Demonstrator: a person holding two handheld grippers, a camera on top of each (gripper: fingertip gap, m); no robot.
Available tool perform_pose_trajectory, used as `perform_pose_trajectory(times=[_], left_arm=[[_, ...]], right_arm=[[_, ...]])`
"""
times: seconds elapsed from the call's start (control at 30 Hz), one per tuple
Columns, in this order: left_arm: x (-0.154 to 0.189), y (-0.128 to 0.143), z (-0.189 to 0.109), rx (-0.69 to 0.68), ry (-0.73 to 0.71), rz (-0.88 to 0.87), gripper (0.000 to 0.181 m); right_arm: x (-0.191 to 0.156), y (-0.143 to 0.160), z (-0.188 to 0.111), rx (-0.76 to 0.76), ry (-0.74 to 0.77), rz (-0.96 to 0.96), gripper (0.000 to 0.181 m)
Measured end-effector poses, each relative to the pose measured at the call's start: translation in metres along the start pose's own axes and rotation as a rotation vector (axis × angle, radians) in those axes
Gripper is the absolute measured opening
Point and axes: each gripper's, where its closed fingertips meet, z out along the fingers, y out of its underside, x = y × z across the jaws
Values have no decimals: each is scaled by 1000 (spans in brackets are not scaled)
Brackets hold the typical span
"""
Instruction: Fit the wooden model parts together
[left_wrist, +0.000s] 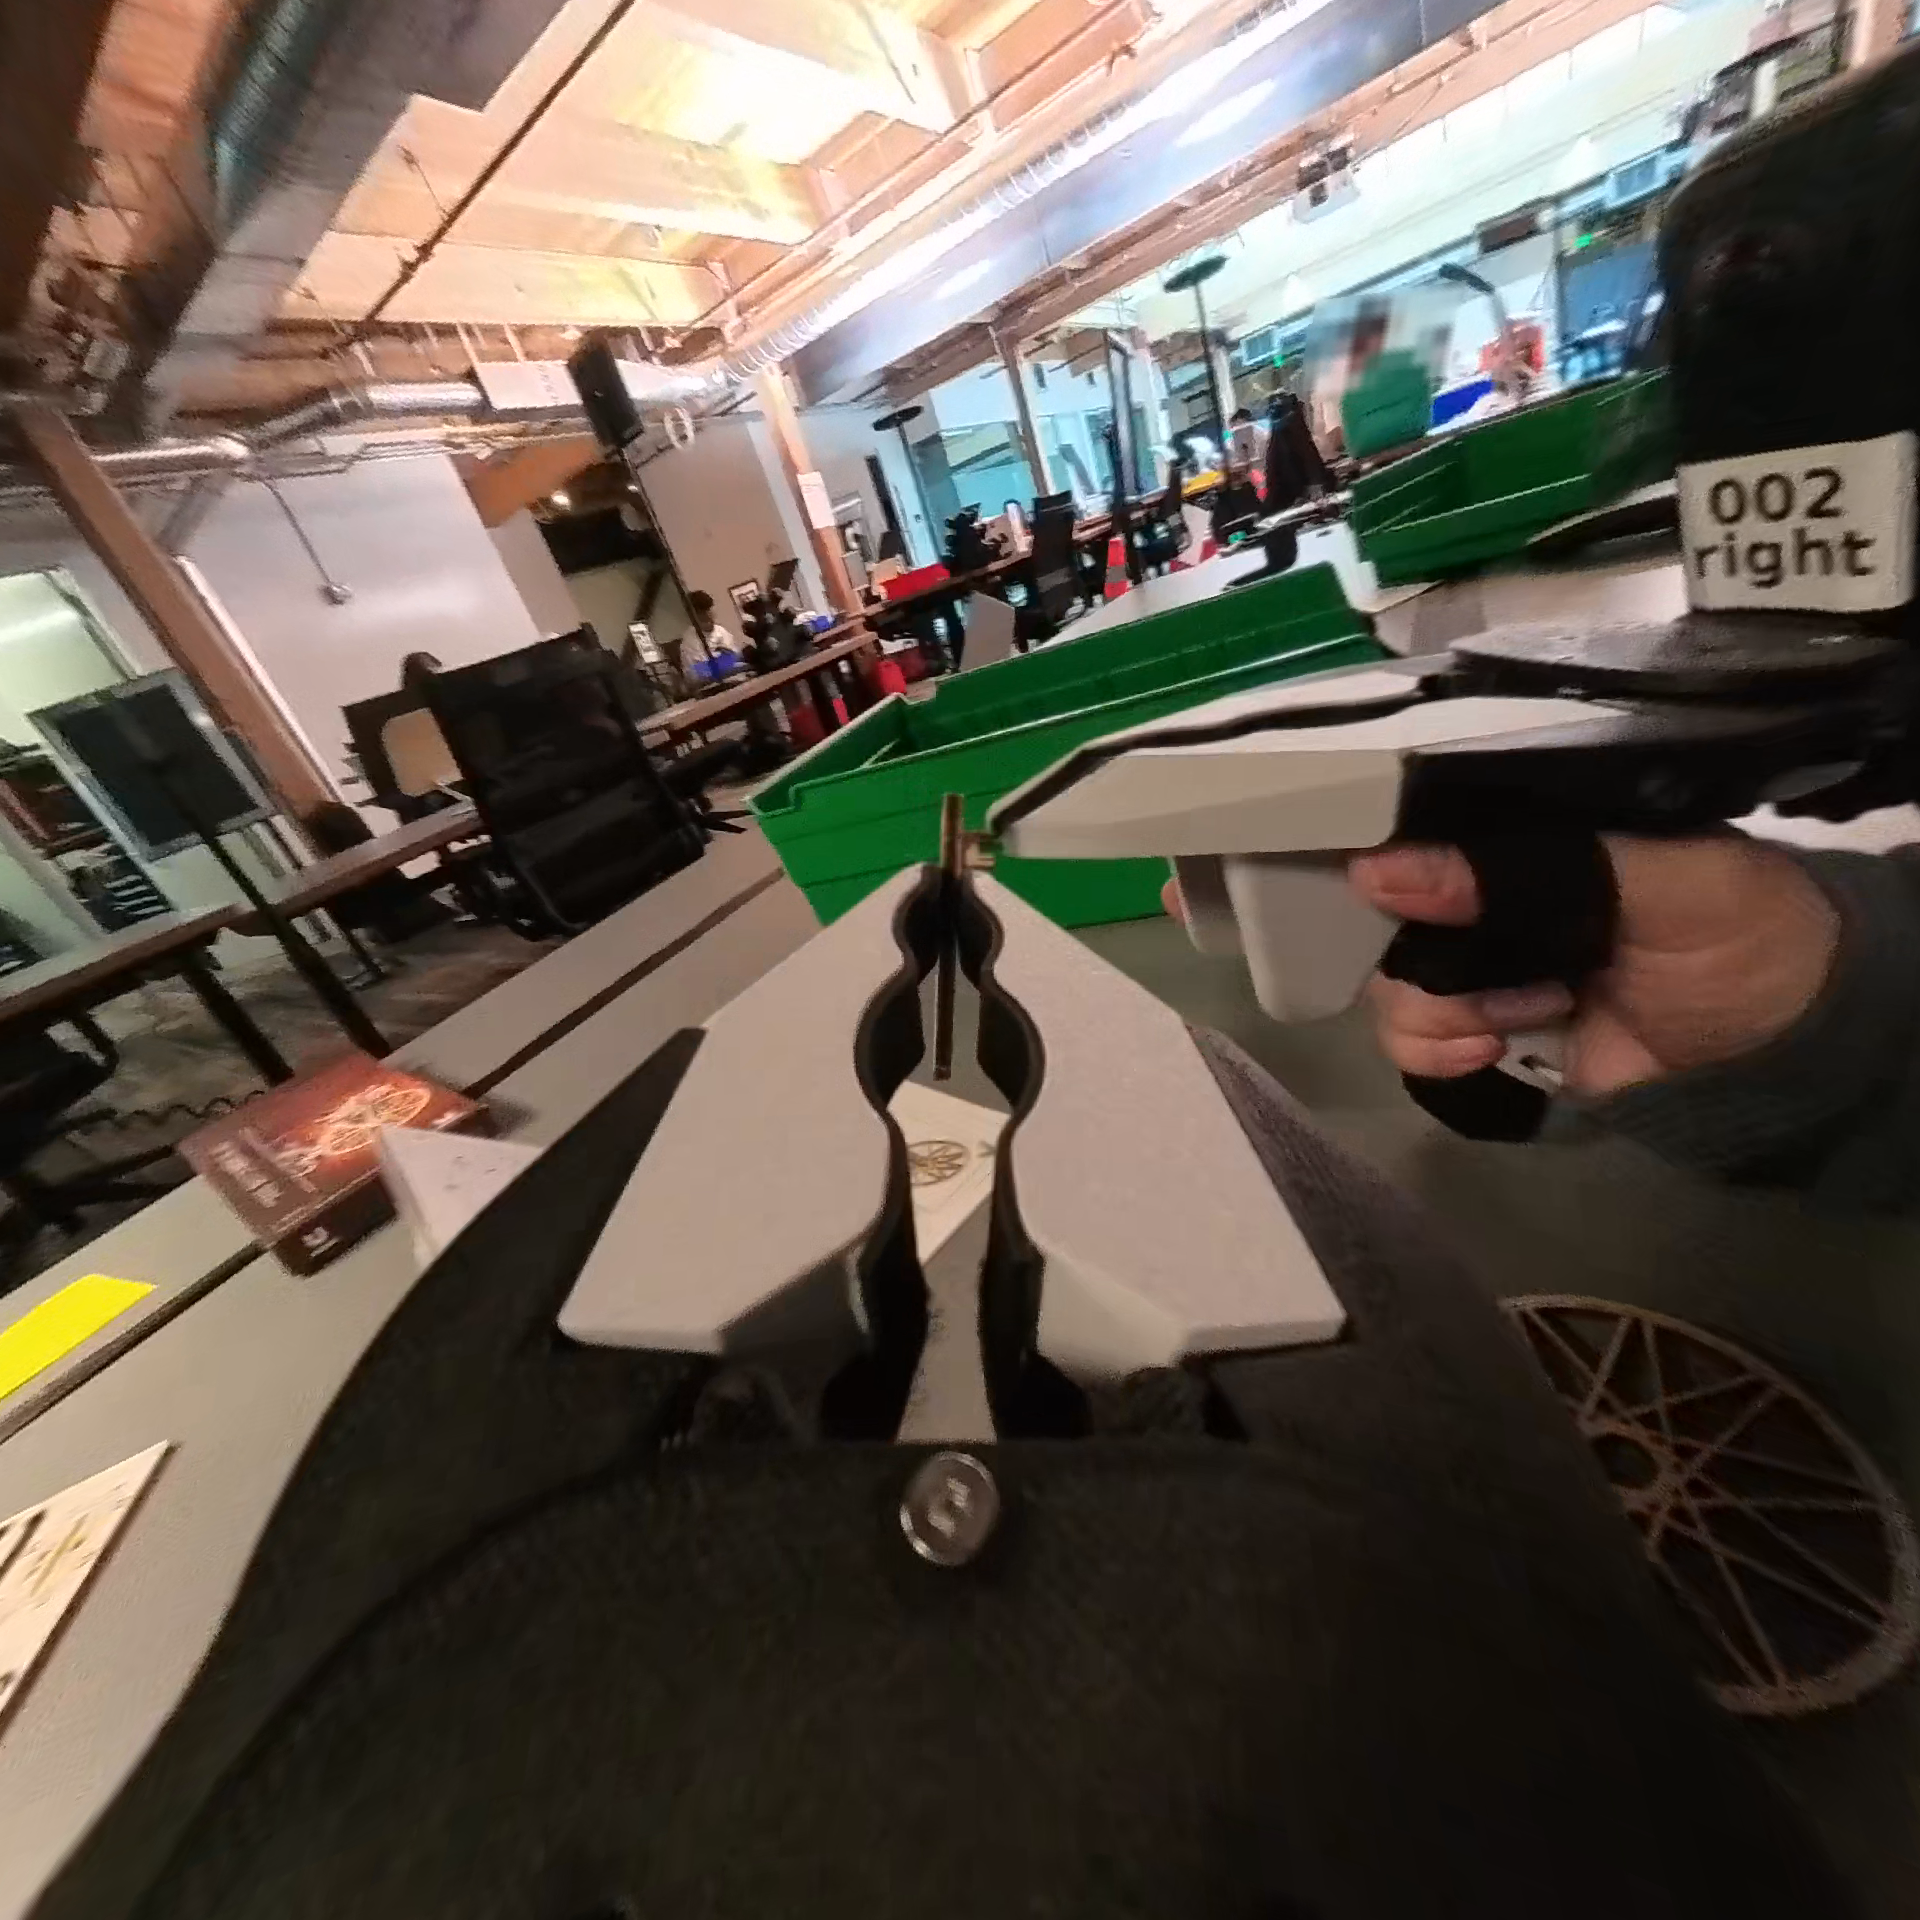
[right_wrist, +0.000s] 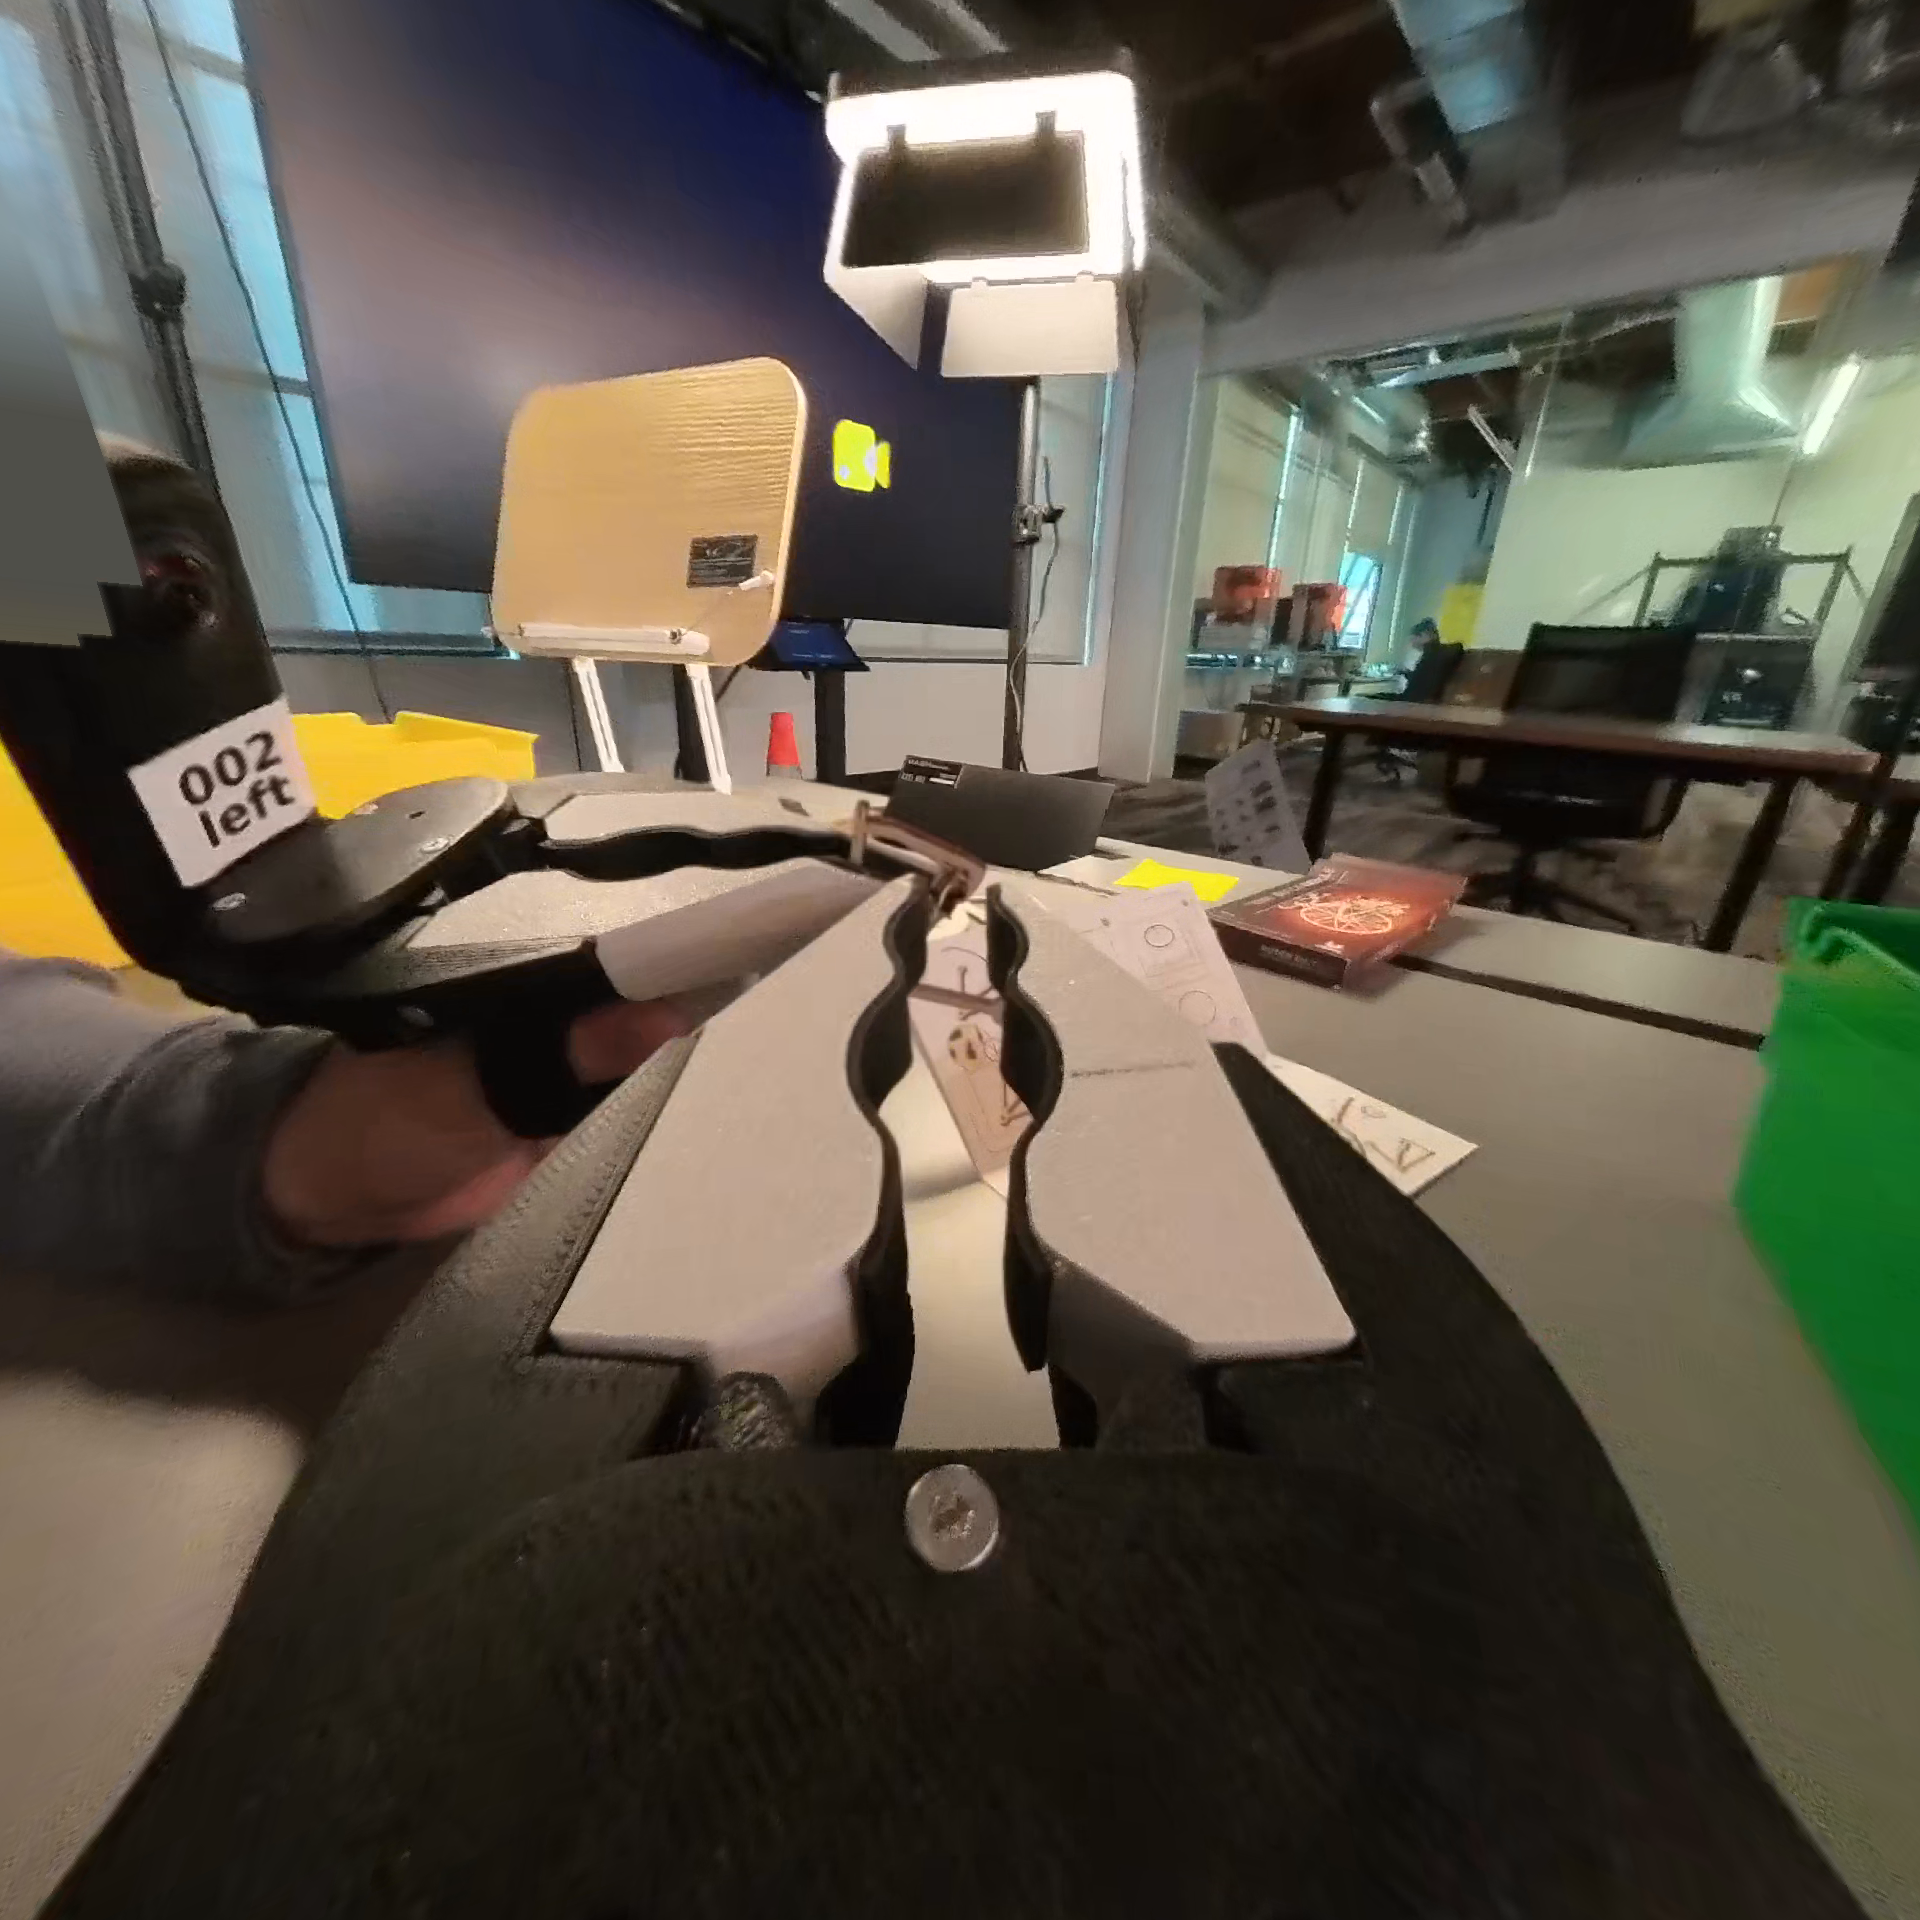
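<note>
My left gripper (left_wrist: 948, 883) is shut on a thin wooden strip (left_wrist: 945, 987) that stands on edge between its jaws and sticks out past the tips. It also shows in the right wrist view (right_wrist: 842, 831), coming in from the left with the brown wooden part (right_wrist: 920, 847) at its tip. My right gripper (right_wrist: 953, 899) has its jaws a little apart, its tips on either side of that part's end. In the left wrist view the right gripper (left_wrist: 1003, 831) reaches in from the right and touches a small peg (left_wrist: 971, 836) on the strip. A wooden spoked wheel (left_wrist: 1714, 1507) lies on the grey table at lower right.
A brown kit box (left_wrist: 332, 1143) (right_wrist: 1340, 914) lies on the table. Printed instruction sheets (right_wrist: 1174, 956) lie under the grippers. Green bins (left_wrist: 1039, 727) (right_wrist: 1829, 1143) stand at the right, a yellow bin (right_wrist: 416, 748) at the far left. Less than 4 cm separates the two grippers' tips. From either gripper's tips it is about 15 cm to the wooden spoked wheel (left_wrist: 1714, 1507).
</note>
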Motion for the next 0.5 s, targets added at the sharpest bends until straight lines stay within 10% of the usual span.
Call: perform_pose_trajectory(times=[0.5], left_arm=[[-3,1,3,10,2,-31,1]], right_arm=[[2,5,4,-19,-25,144,0]])
